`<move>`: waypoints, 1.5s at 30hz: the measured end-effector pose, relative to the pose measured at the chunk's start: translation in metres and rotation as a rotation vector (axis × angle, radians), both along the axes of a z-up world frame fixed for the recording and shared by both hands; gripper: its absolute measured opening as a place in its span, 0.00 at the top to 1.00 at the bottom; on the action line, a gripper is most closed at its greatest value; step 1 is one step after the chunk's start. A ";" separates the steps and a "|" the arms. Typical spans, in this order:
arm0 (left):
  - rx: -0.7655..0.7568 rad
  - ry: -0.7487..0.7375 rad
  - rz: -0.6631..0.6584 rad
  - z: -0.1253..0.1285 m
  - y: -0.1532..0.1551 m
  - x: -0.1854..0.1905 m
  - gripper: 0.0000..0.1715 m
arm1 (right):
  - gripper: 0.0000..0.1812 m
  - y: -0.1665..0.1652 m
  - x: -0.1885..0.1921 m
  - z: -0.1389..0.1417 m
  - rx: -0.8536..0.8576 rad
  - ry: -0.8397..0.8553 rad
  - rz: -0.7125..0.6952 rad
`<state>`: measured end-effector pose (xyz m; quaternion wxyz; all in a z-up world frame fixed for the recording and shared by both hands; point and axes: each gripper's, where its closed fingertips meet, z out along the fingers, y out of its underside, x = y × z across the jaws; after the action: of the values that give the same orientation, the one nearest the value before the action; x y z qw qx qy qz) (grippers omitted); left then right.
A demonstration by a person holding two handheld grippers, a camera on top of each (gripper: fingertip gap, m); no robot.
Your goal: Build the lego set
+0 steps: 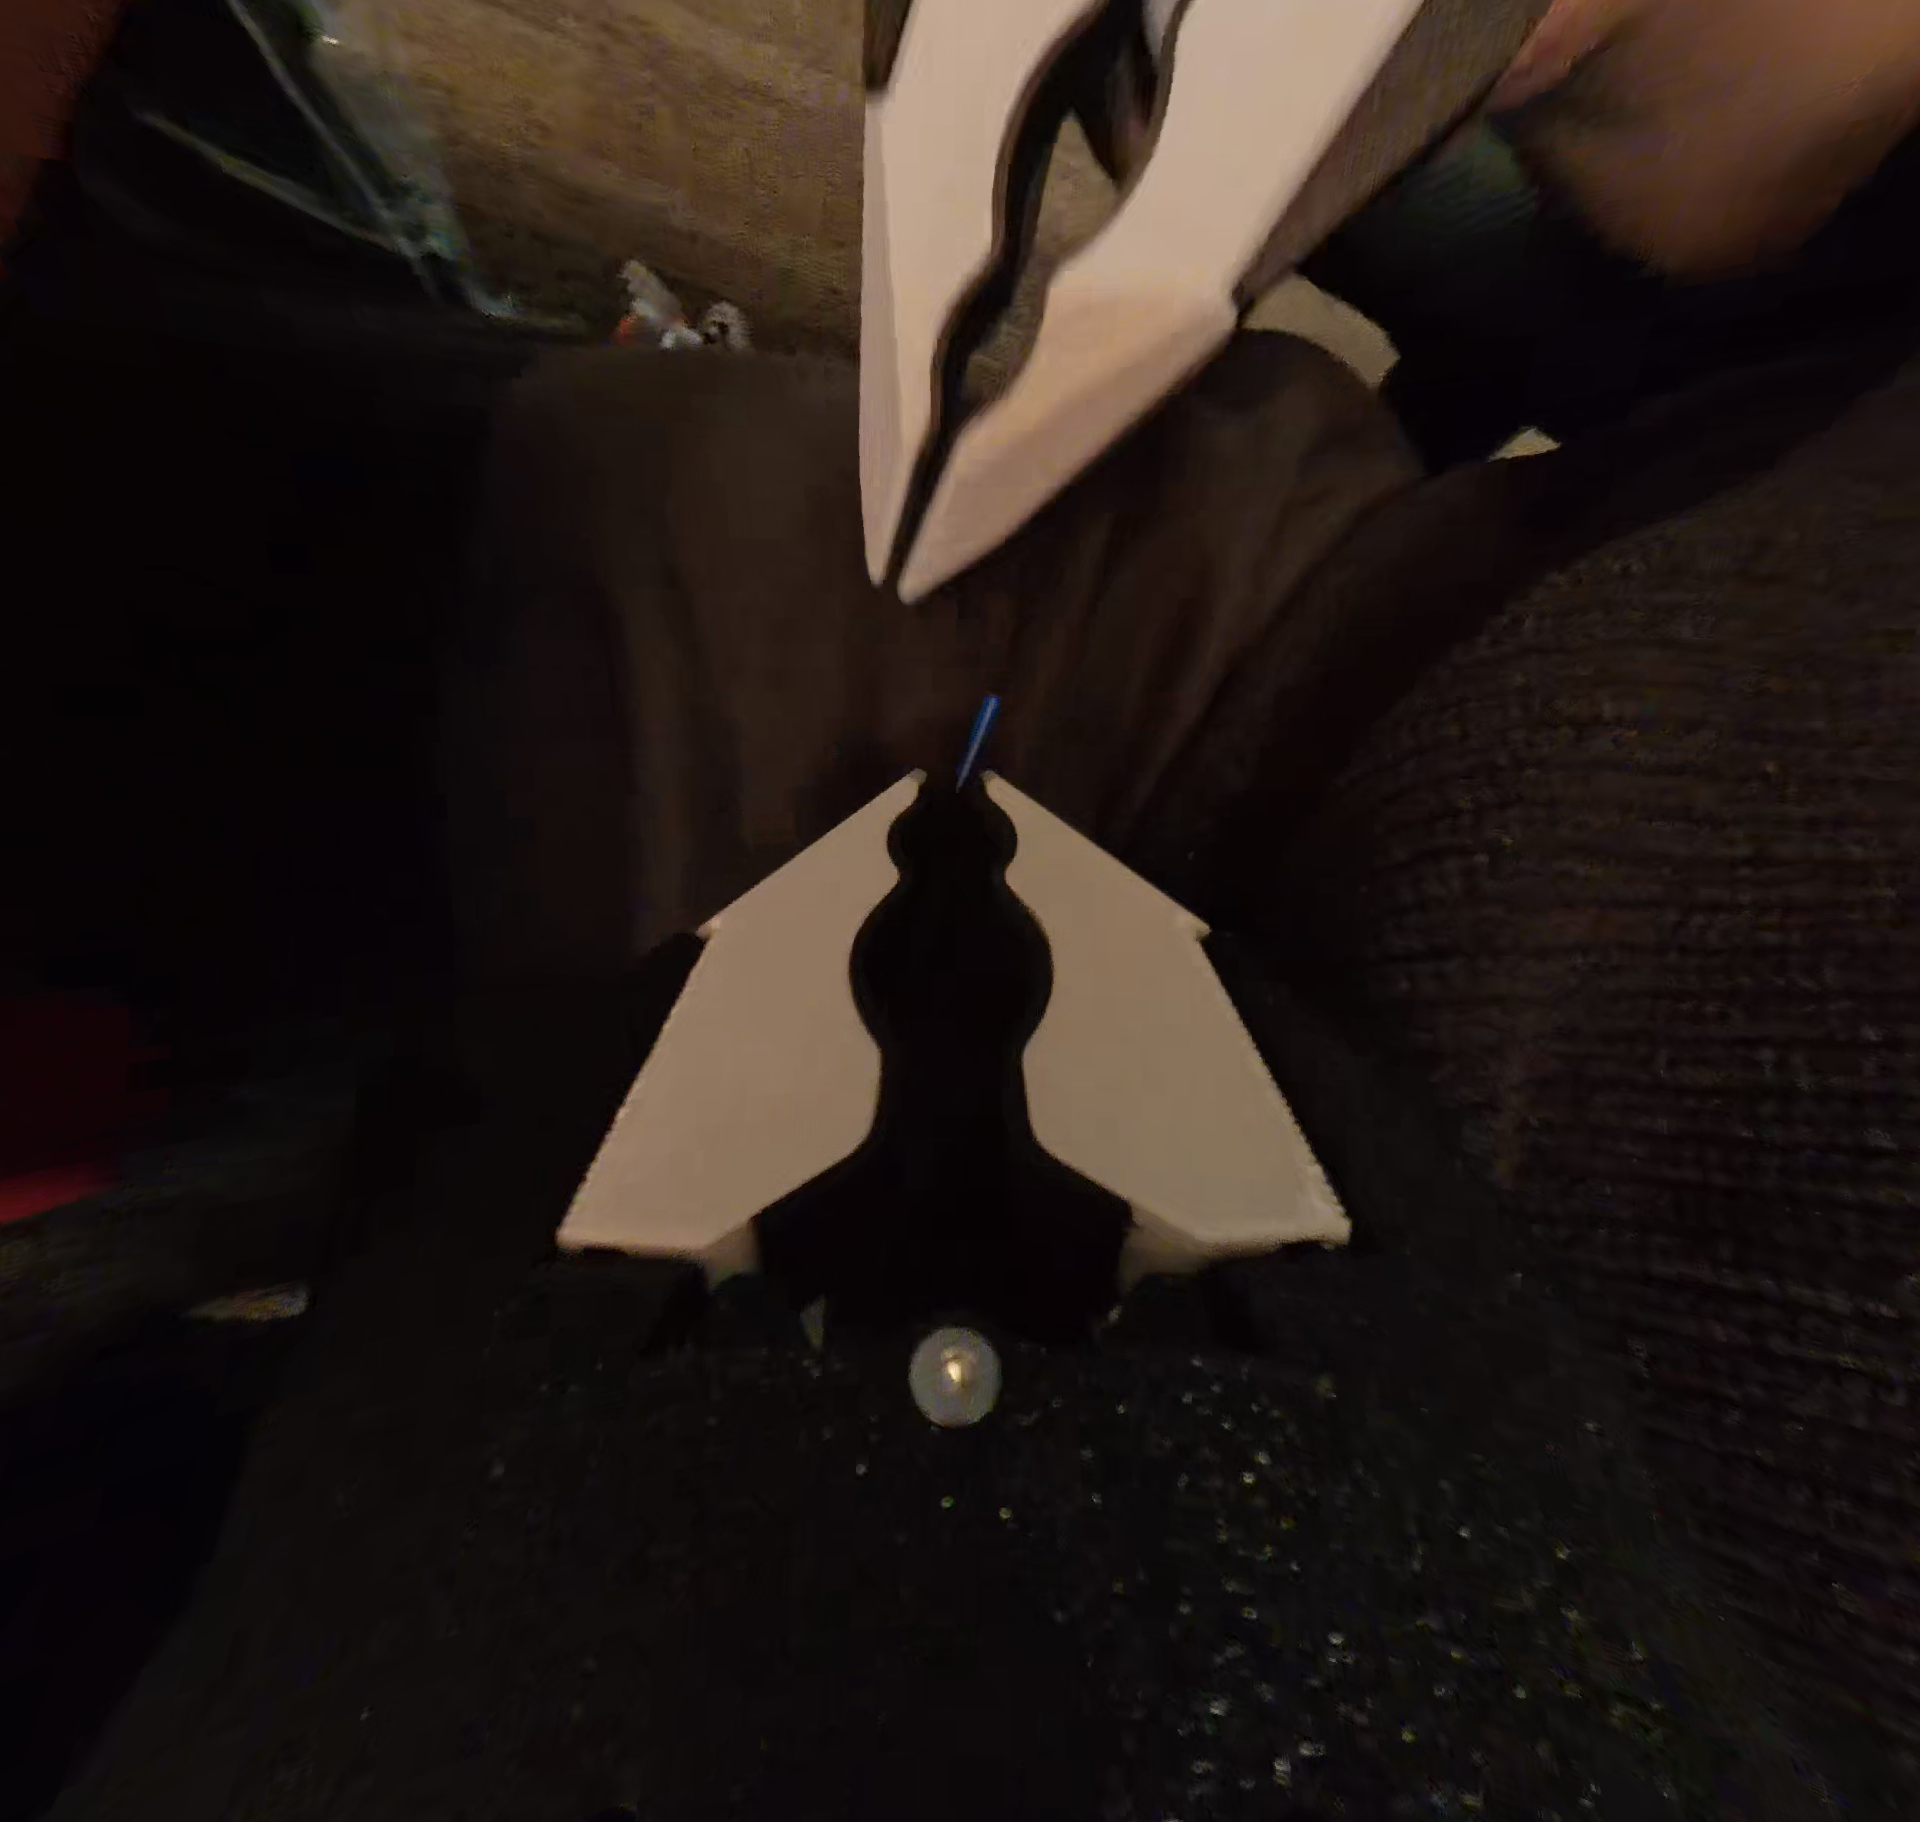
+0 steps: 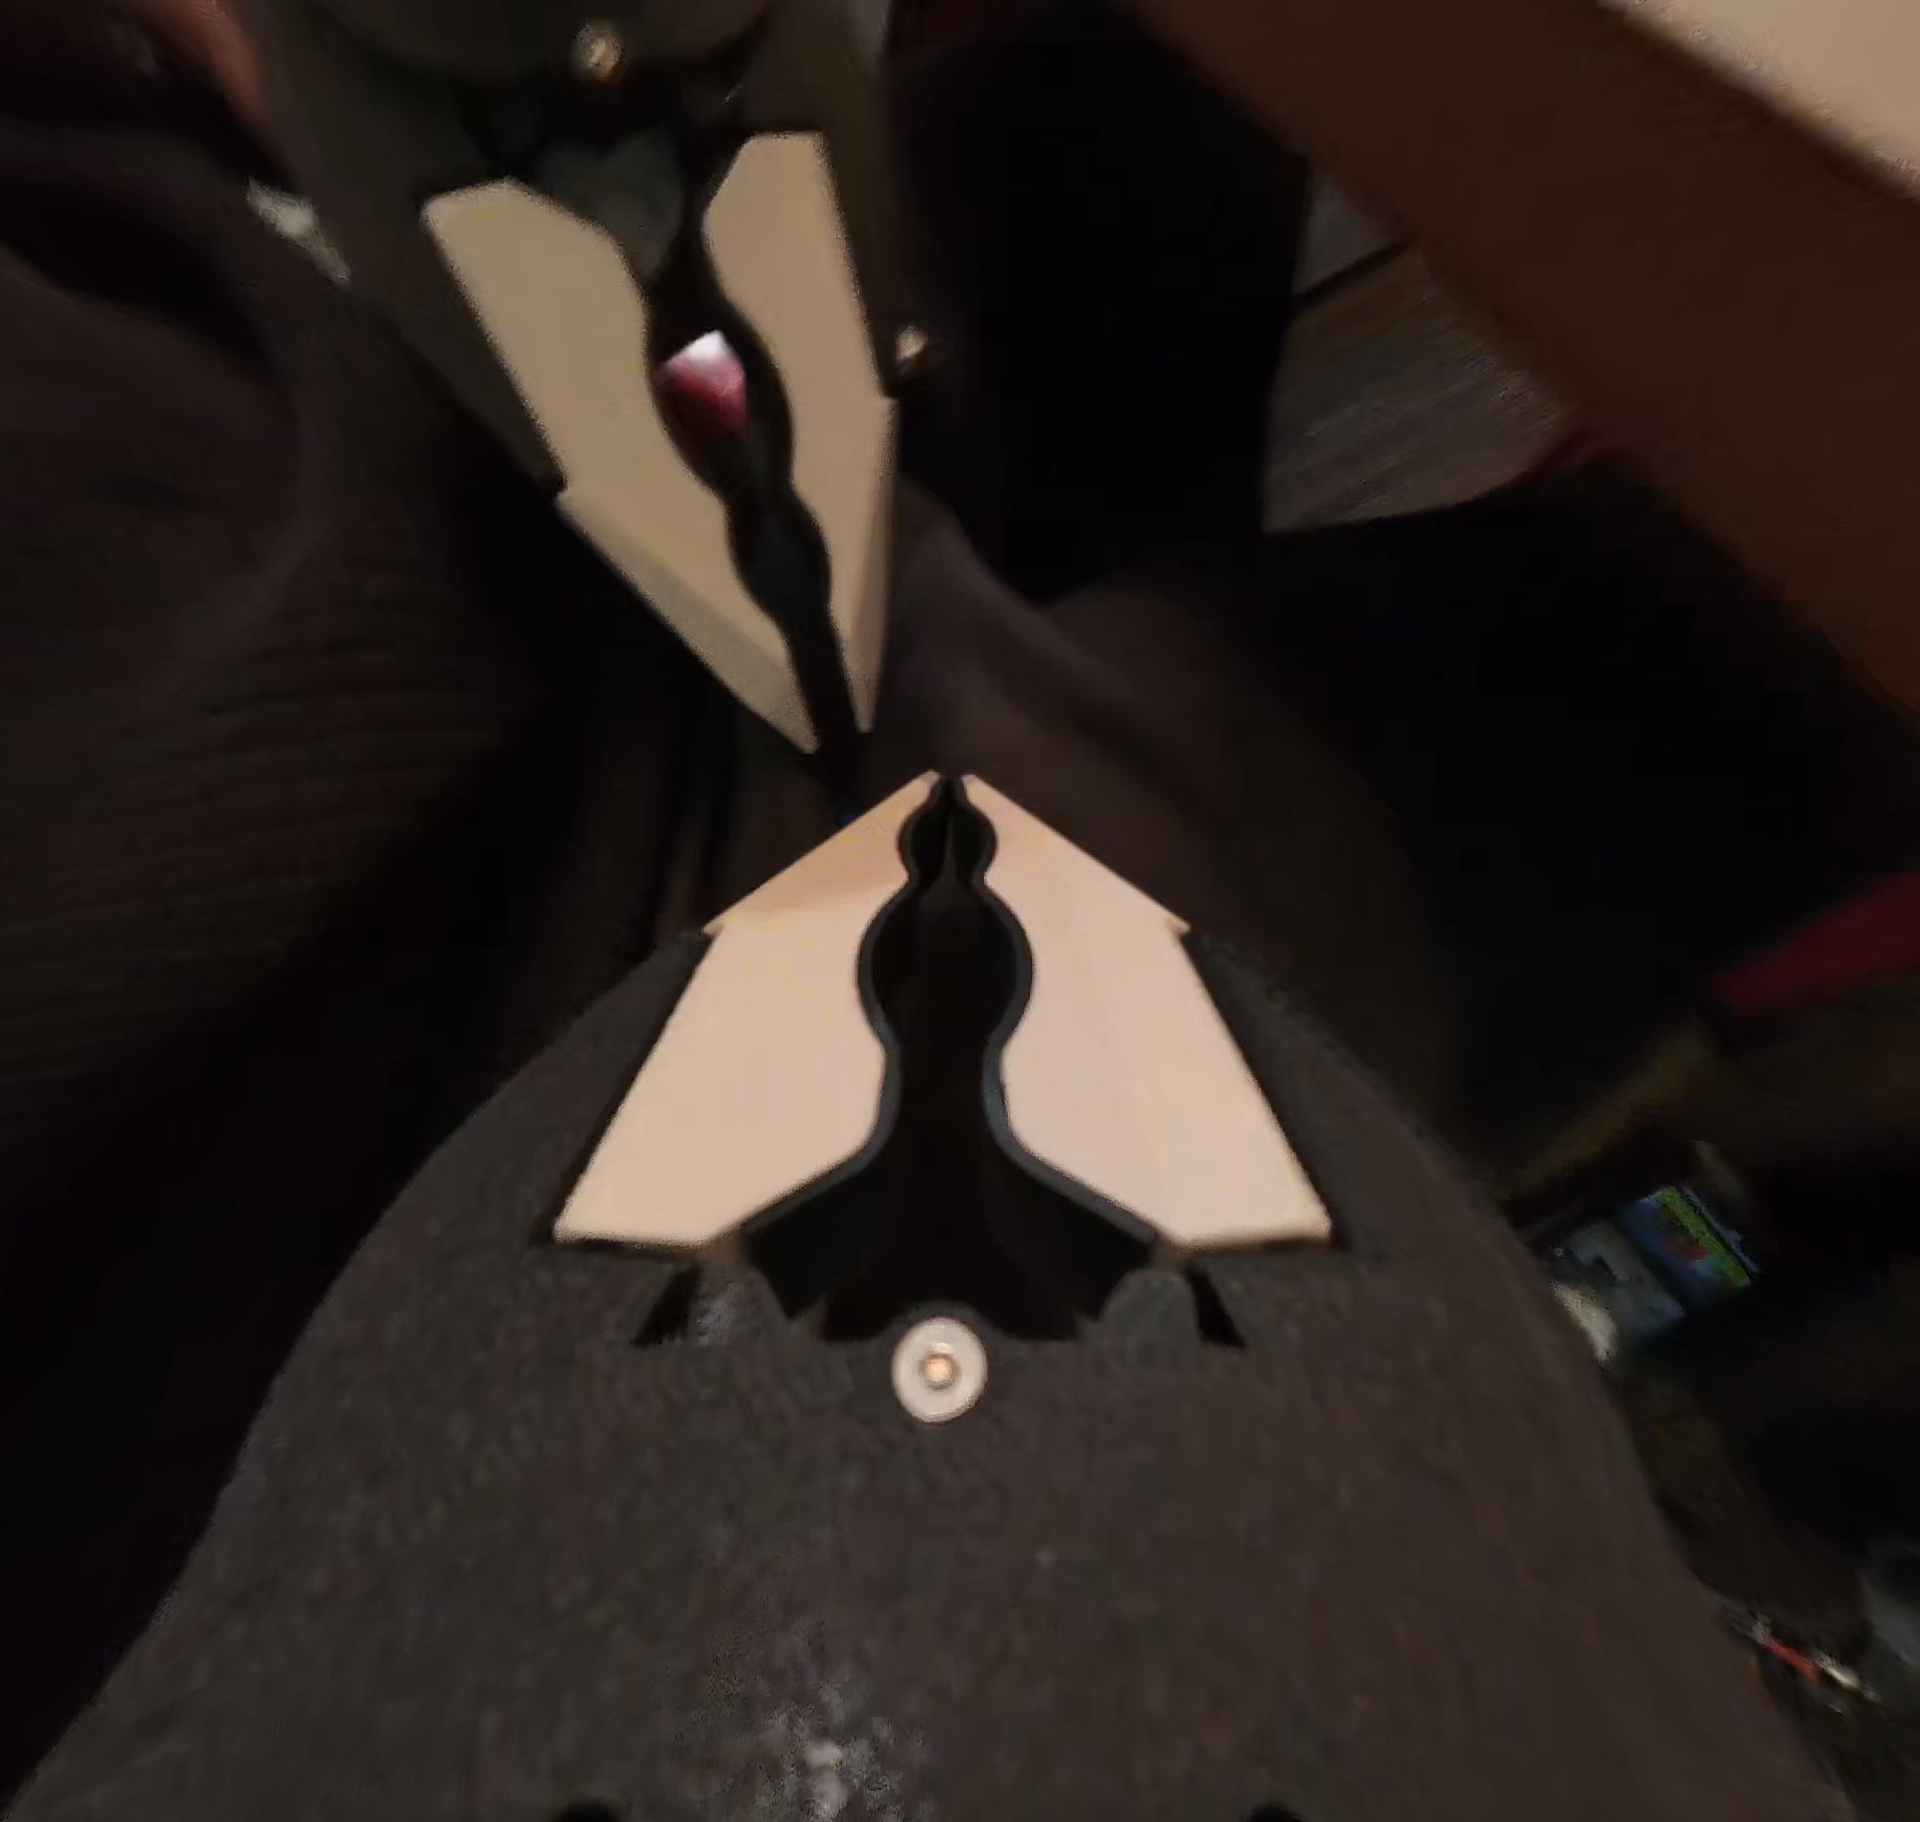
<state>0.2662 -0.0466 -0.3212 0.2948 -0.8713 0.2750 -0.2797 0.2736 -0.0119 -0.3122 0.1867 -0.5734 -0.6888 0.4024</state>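
My left gripper (image 1: 956, 783) is pinched on a thin blue sliver (image 1: 979, 742) that pokes out past its tips, over dark brown fabric (image 1: 665, 629). The sliver looks light, stiff and easily dropped, best held low near its base. Facing it tip to tip just beyond, my right gripper (image 2: 948, 783) has its tips pressed together, seemingly on nothing. Blur and dim light hide what the sliver is and where the fabric's edges run

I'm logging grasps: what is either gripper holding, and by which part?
The left gripper pinches a thin blue strand at its lower end. The right gripper is shut; nothing visible in it.
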 end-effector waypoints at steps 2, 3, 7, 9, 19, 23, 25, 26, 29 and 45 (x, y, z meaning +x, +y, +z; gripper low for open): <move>-0.019 0.016 -0.022 -0.005 0.000 0.003 0.97 | 1.00 -0.011 0.004 -0.009 -0.004 -0.053 0.077; -0.031 0.032 -0.033 -0.008 -0.001 0.004 0.96 | 1.00 -0.015 0.006 -0.009 -0.007 -0.057 0.103; -0.046 0.062 -0.047 -0.012 0.003 0.006 0.96 | 1.00 -0.018 0.010 -0.004 -0.016 -0.032 0.135; -0.050 0.073 -0.054 -0.014 0.006 0.005 0.96 | 1.00 -0.022 0.012 -0.005 -0.018 -0.038 0.164; -0.056 0.037 -0.018 -0.010 0.013 -0.003 0.95 | 1.00 -0.008 0.007 -0.006 0.025 -0.044 0.083; -0.082 0.037 -0.071 -0.014 0.005 0.003 0.95 | 1.00 -0.019 0.012 -0.018 0.064 -0.114 0.149; -0.101 -0.014 -0.112 -0.009 -0.002 0.011 0.95 | 1.00 -0.028 0.015 -0.024 0.091 -0.147 0.213; -0.114 -0.031 -0.123 -0.008 -0.004 0.013 0.95 | 1.00 -0.030 0.016 -0.025 0.095 -0.151 0.231; -0.132 0.002 -0.129 -0.015 -0.007 0.011 0.92 | 1.00 -0.033 0.016 -0.020 0.061 -0.134 0.246; -0.037 -0.012 -0.072 -0.002 -0.001 -0.001 0.99 | 1.00 -0.024 0.006 0.002 -0.056 -0.032 0.164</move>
<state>0.2649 -0.0475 -0.3233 0.2701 -0.8645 0.2990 -0.3005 0.2793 -0.0362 -0.3099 0.1258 -0.5264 -0.7250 0.4261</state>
